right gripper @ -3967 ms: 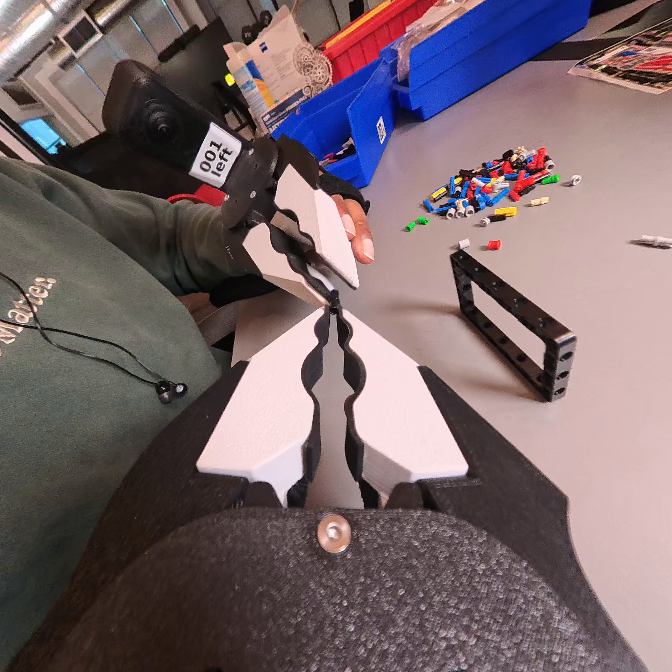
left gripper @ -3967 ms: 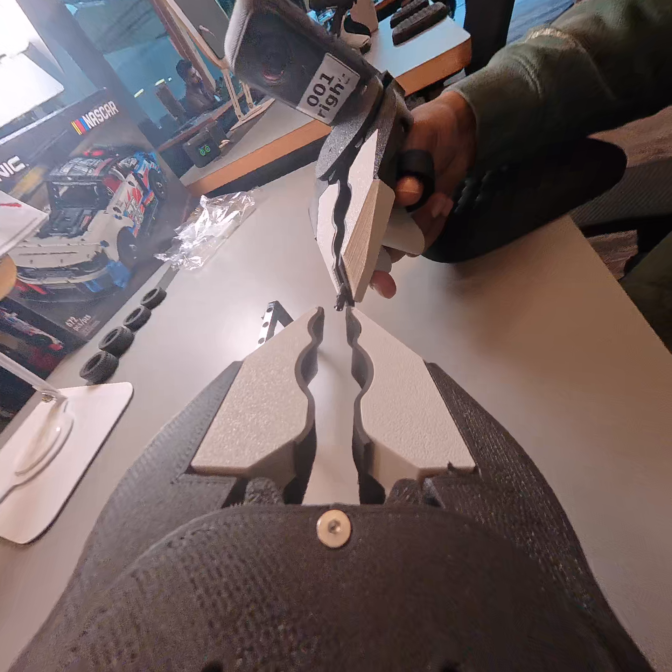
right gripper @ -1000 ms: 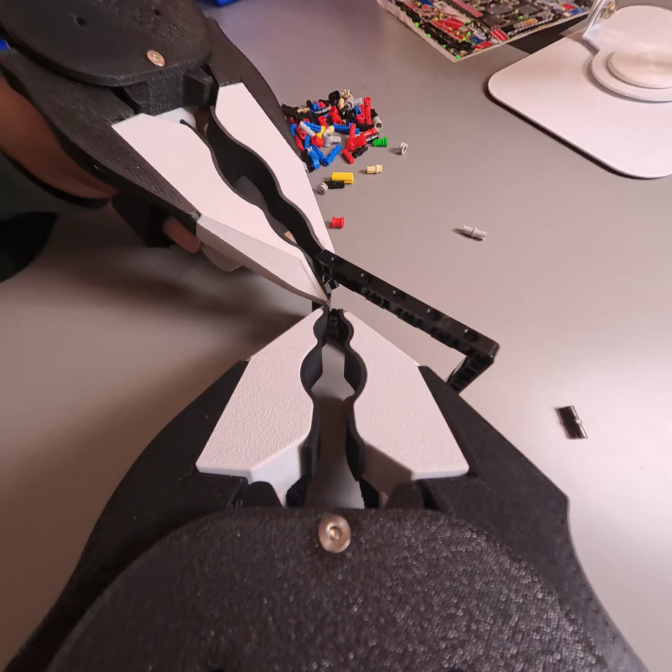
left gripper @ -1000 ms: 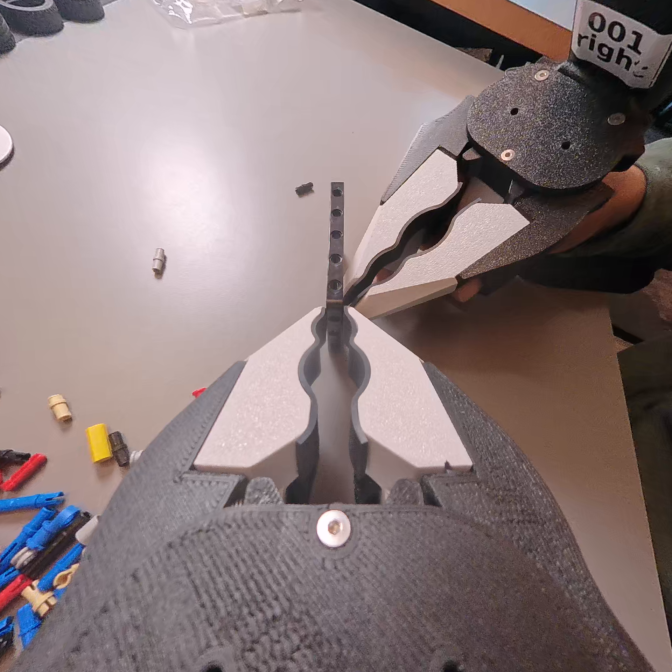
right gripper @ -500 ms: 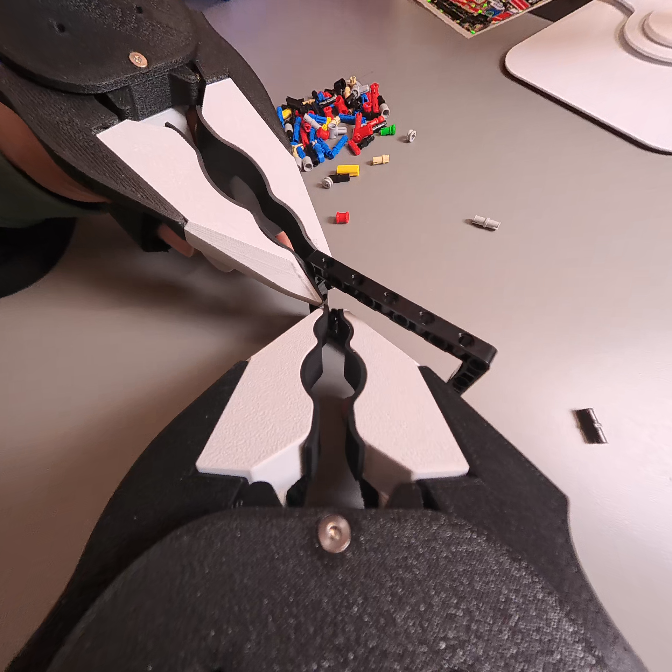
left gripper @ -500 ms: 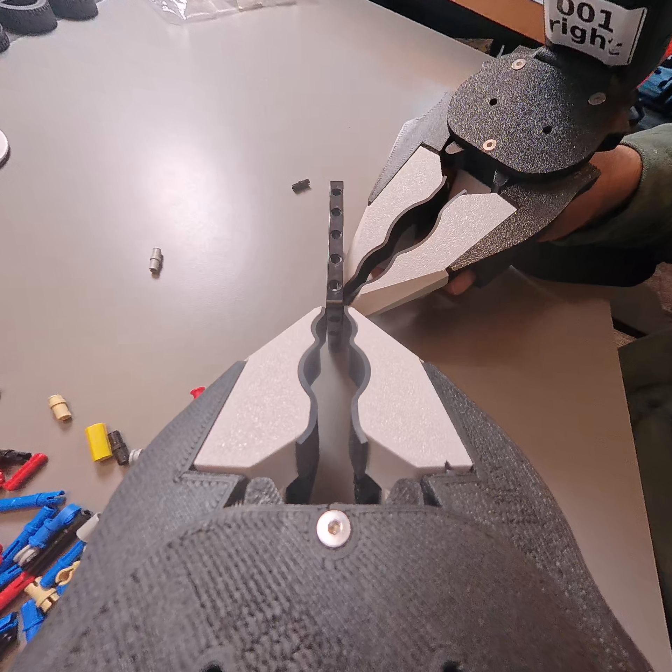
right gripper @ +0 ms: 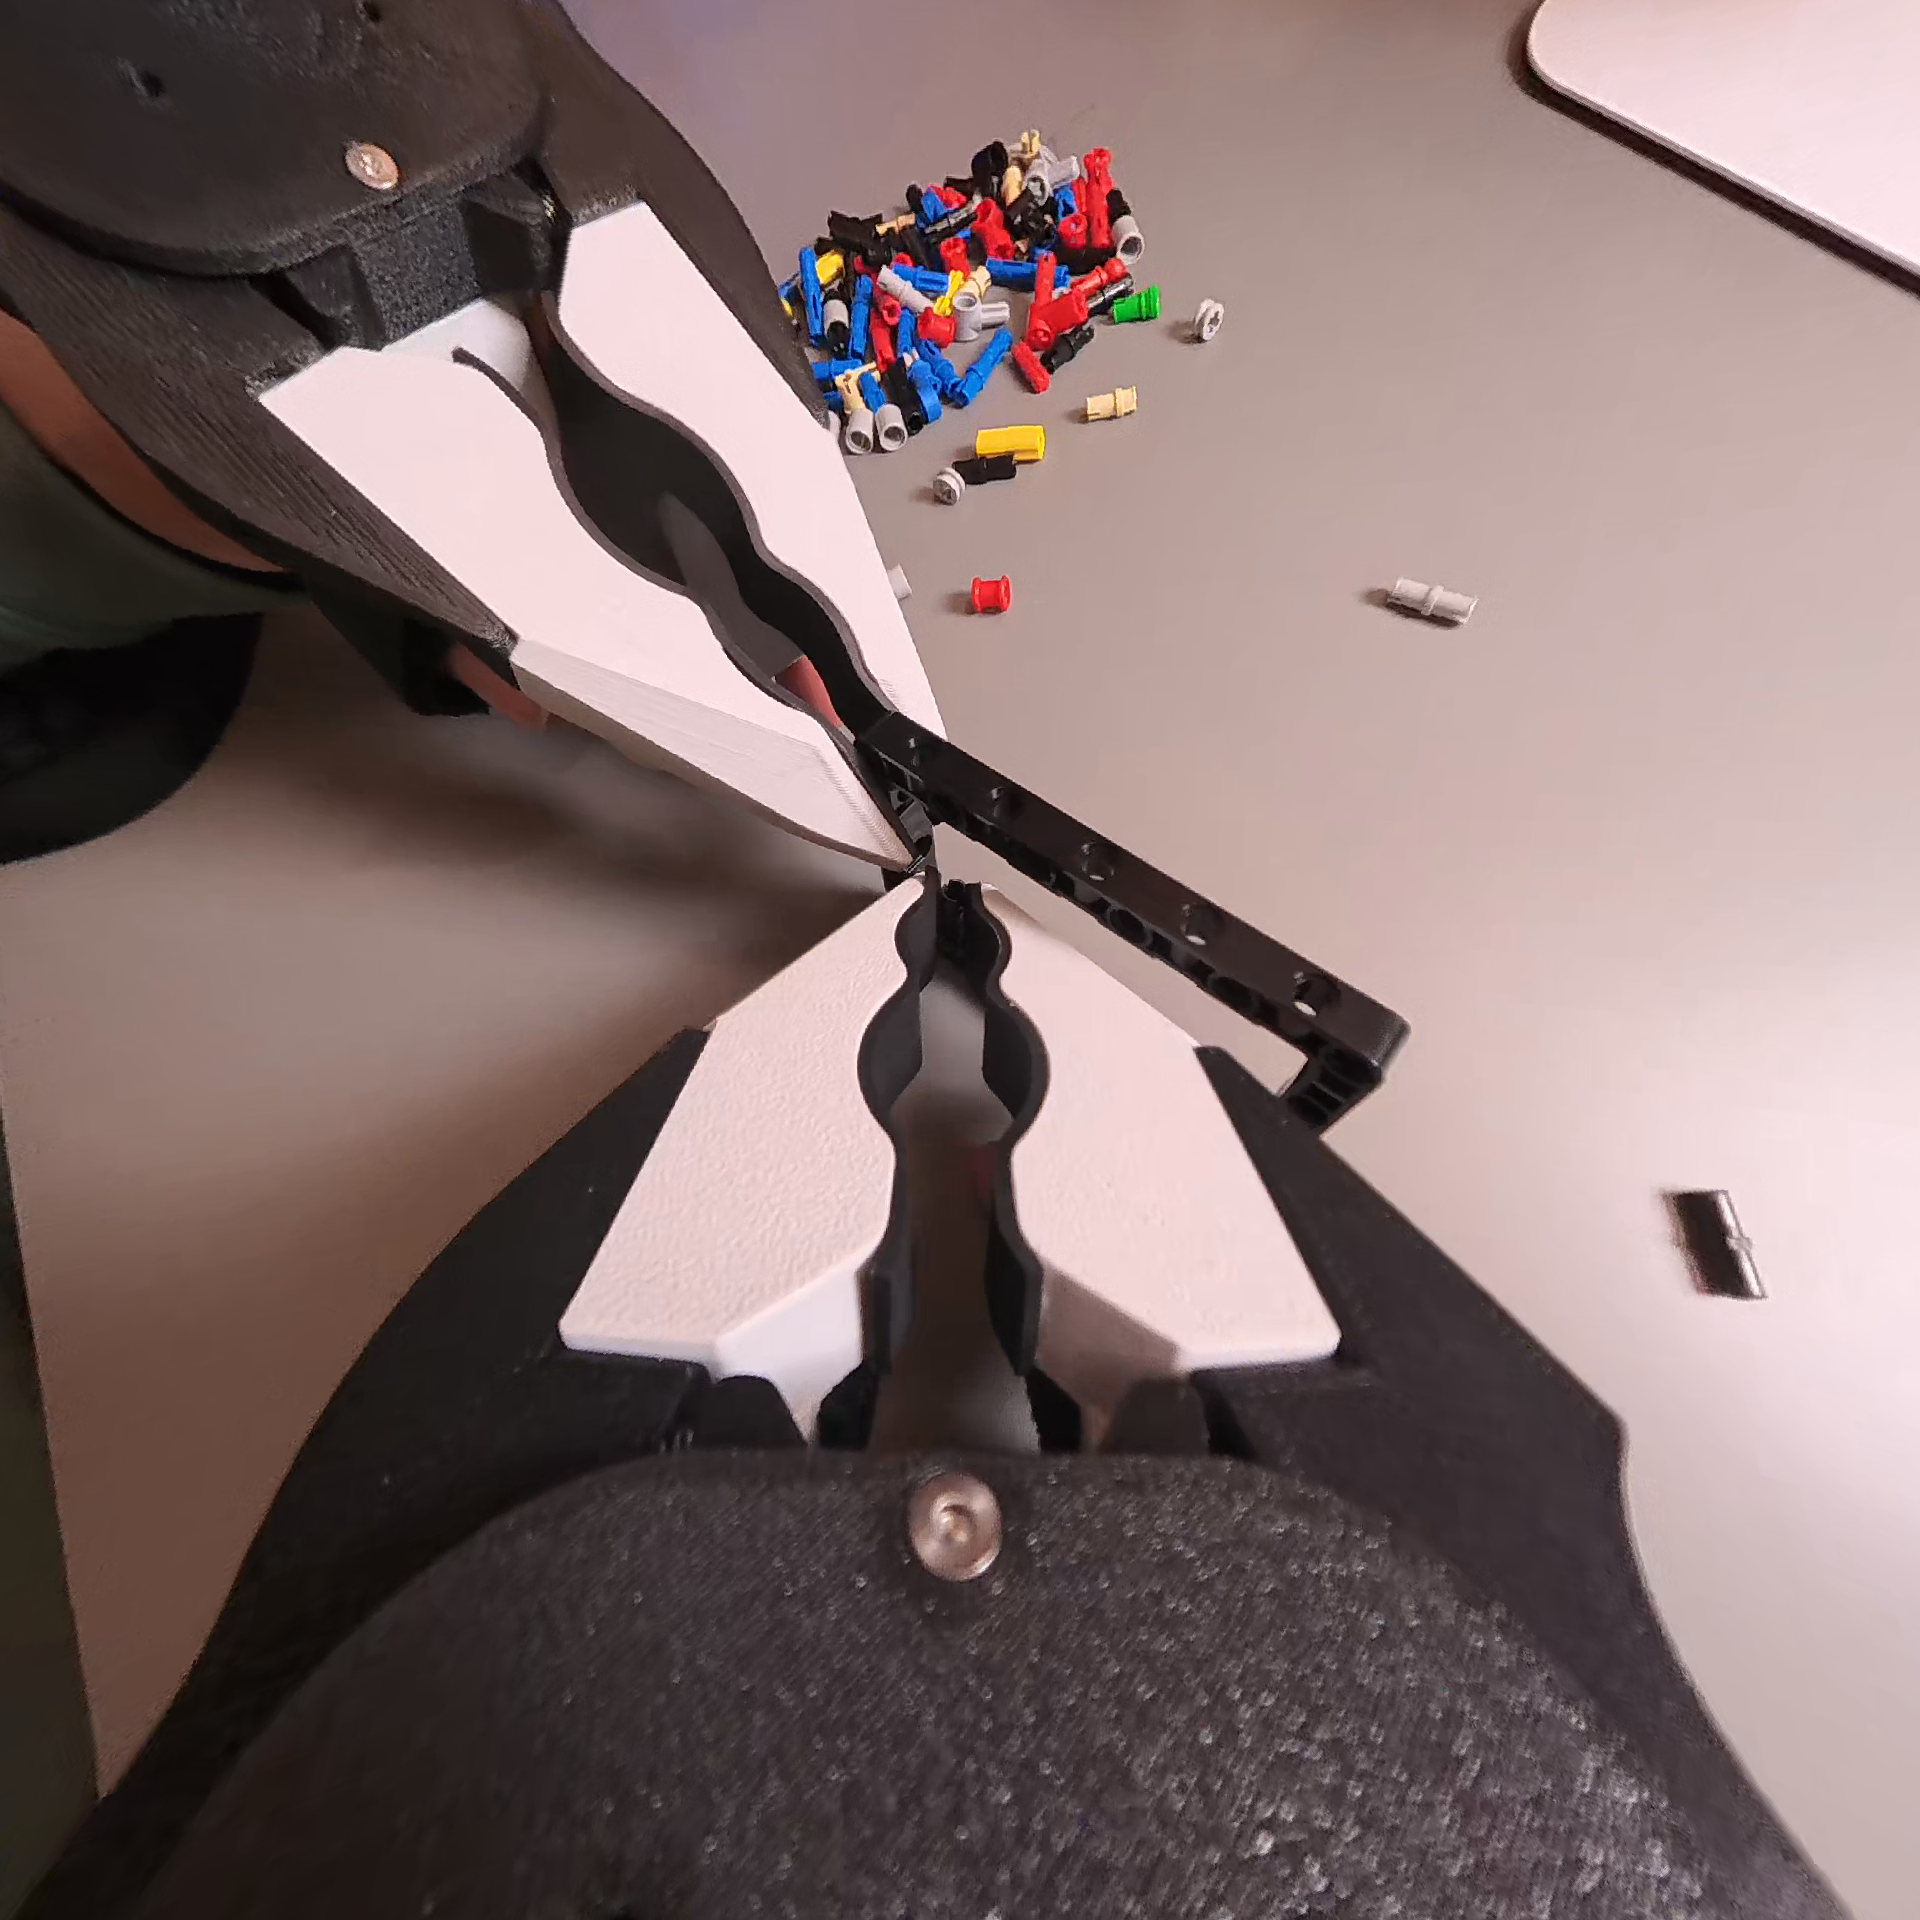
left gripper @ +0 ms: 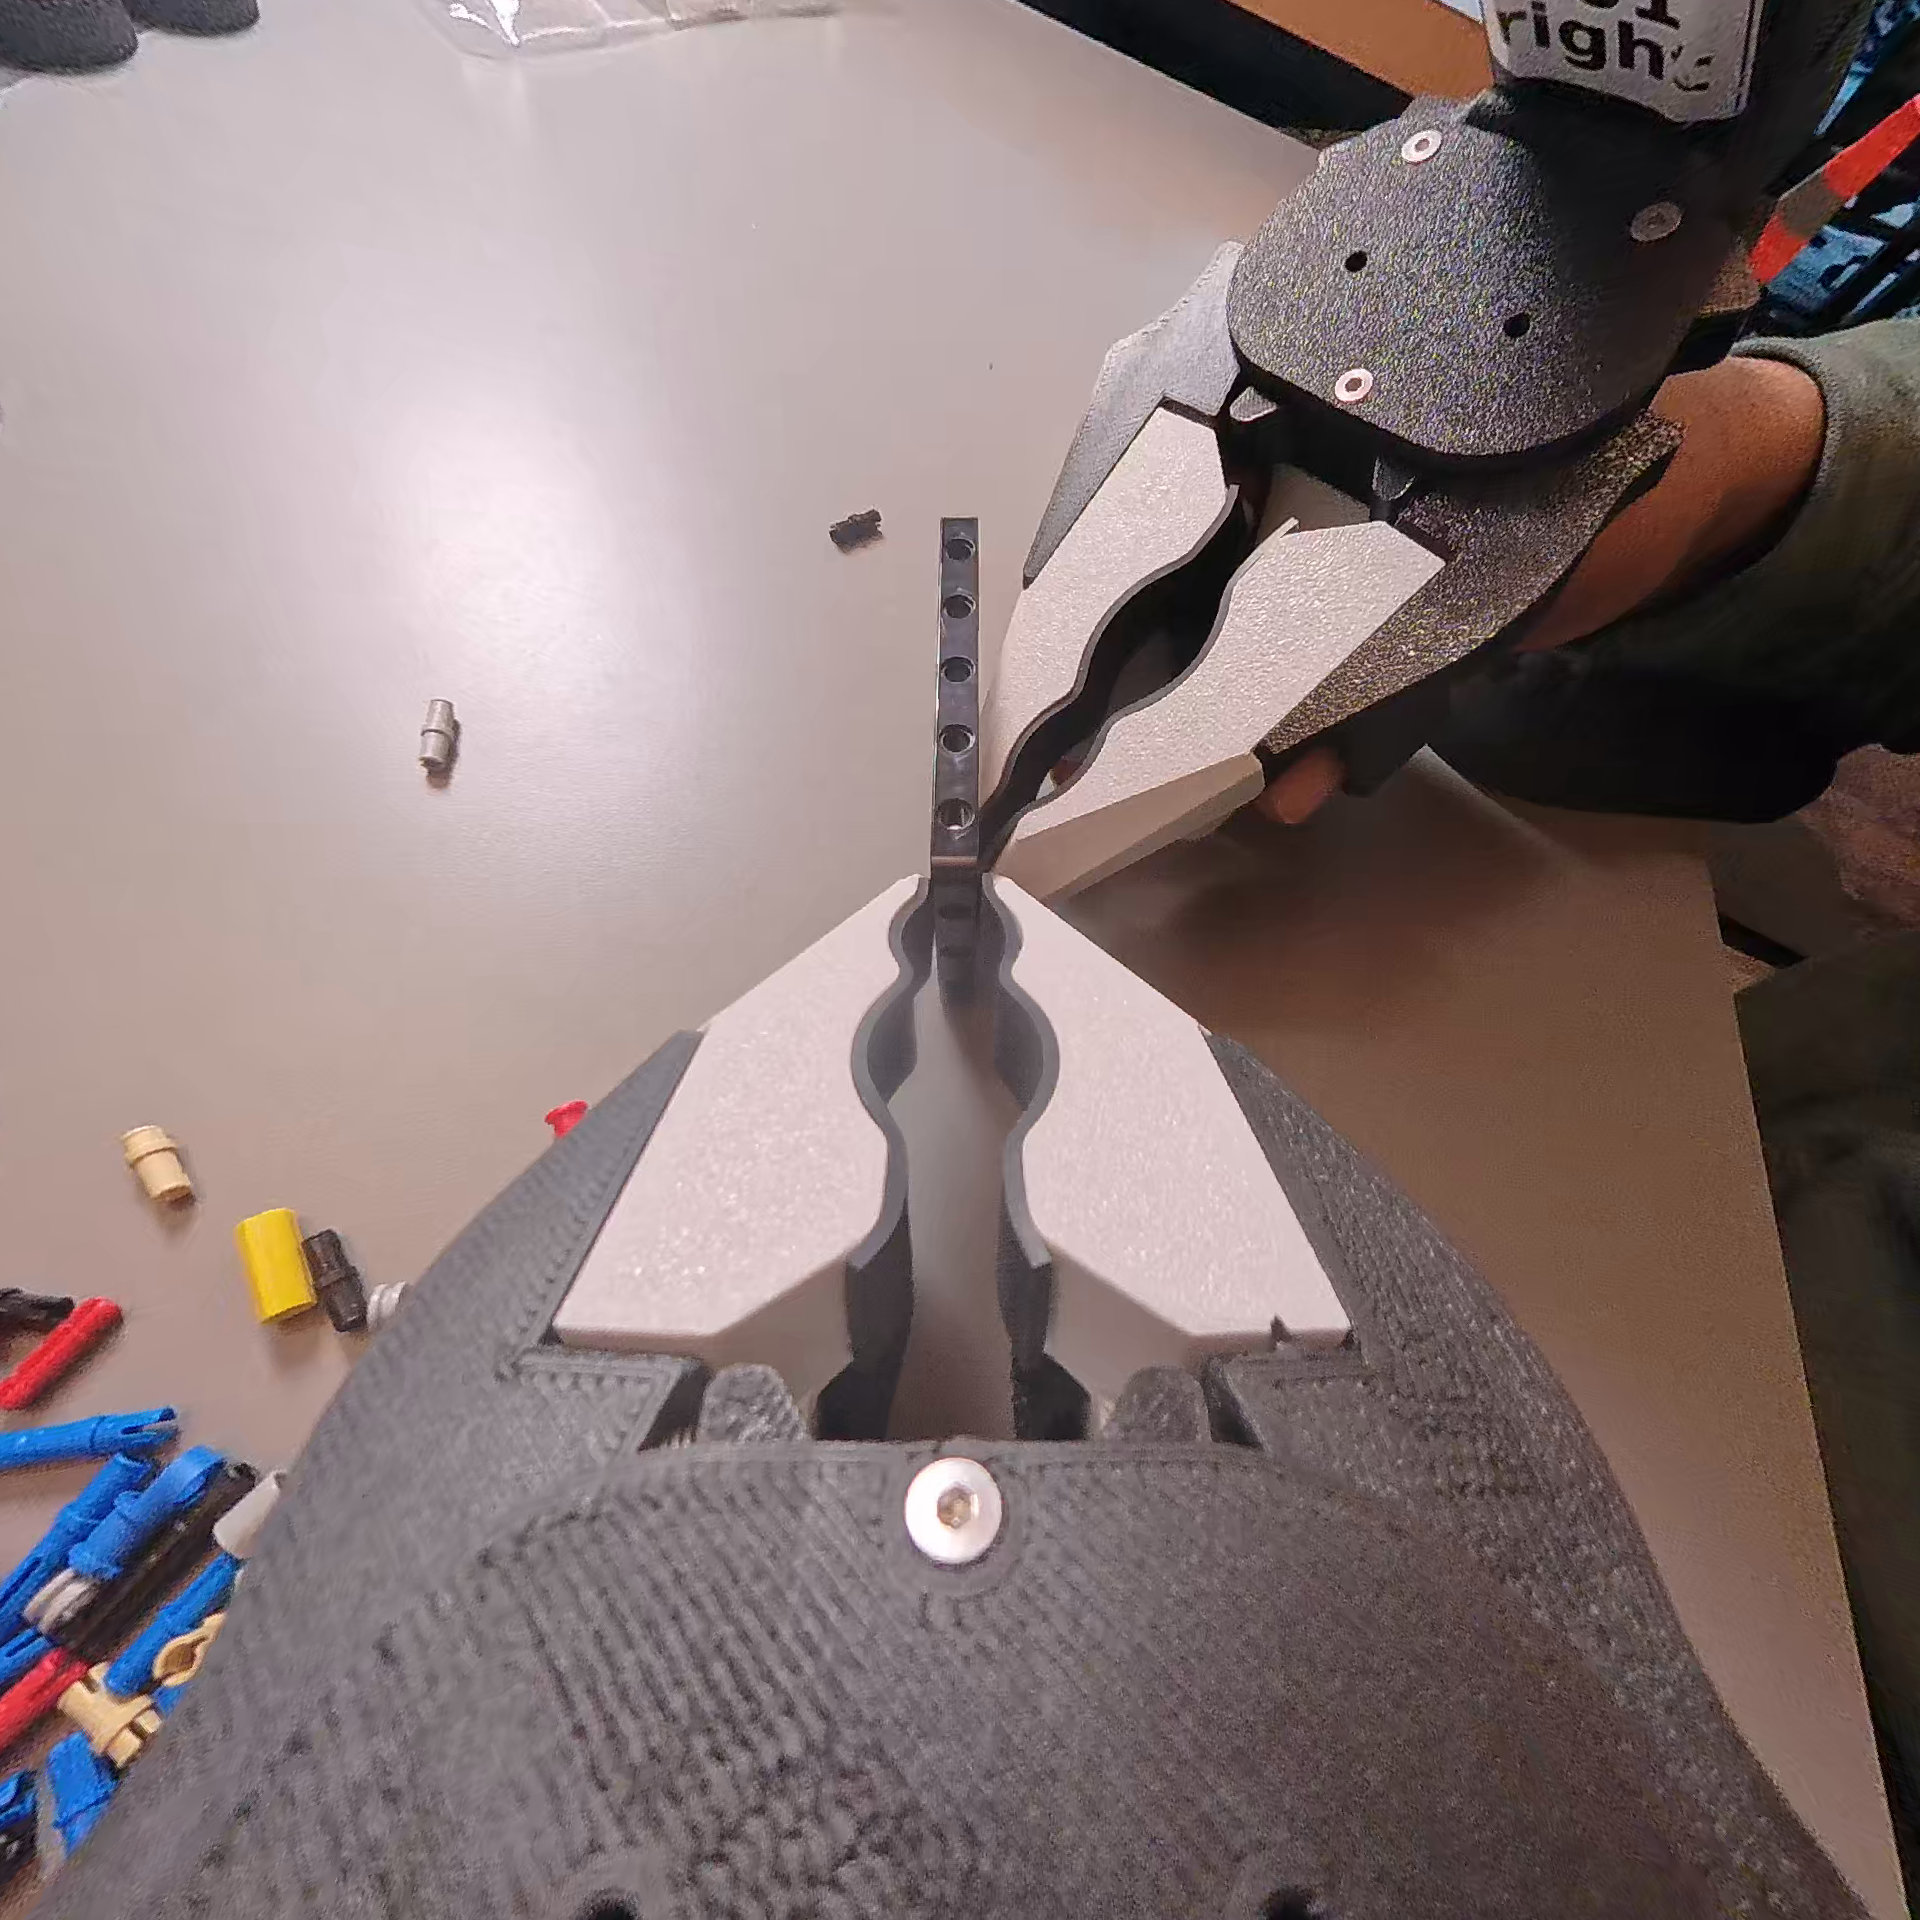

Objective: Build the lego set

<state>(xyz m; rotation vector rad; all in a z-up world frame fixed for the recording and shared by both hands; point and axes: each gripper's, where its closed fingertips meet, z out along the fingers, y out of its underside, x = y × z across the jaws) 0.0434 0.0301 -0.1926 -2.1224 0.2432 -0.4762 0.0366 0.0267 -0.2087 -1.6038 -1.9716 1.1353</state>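
Note:
A black rectangular lego frame with holes (left gripper: 958, 665) is held at its near end by my left gripper (left gripper: 958, 906), which is shut on it. In the right wrist view the frame (right gripper: 1143, 894) runs right from the left gripper (right gripper: 896, 821) and rests on the grey table. My right gripper (right gripper: 954, 896) is shut on a small black pin (right gripper: 961, 920), with its tip right at the frame's held end. In the left wrist view the right gripper (left gripper: 995, 831) comes in from the right and touches the frame's side near the first hole.
A pile of small coloured lego pieces (right gripper: 966, 291) lies beyond the left gripper. Loose on the table are a grey pin (right gripper: 1432, 601), a red bush (right gripper: 990, 594), a black pin (right gripper: 1720, 1242) and a yellow piece (left gripper: 274, 1264). A white stand base (right gripper: 1766, 104) is far right.
Four seconds ago the frame stood free and both grippers met in the air. The left gripper has since shut on the frame. In the last second the right gripper's pin edged closer.

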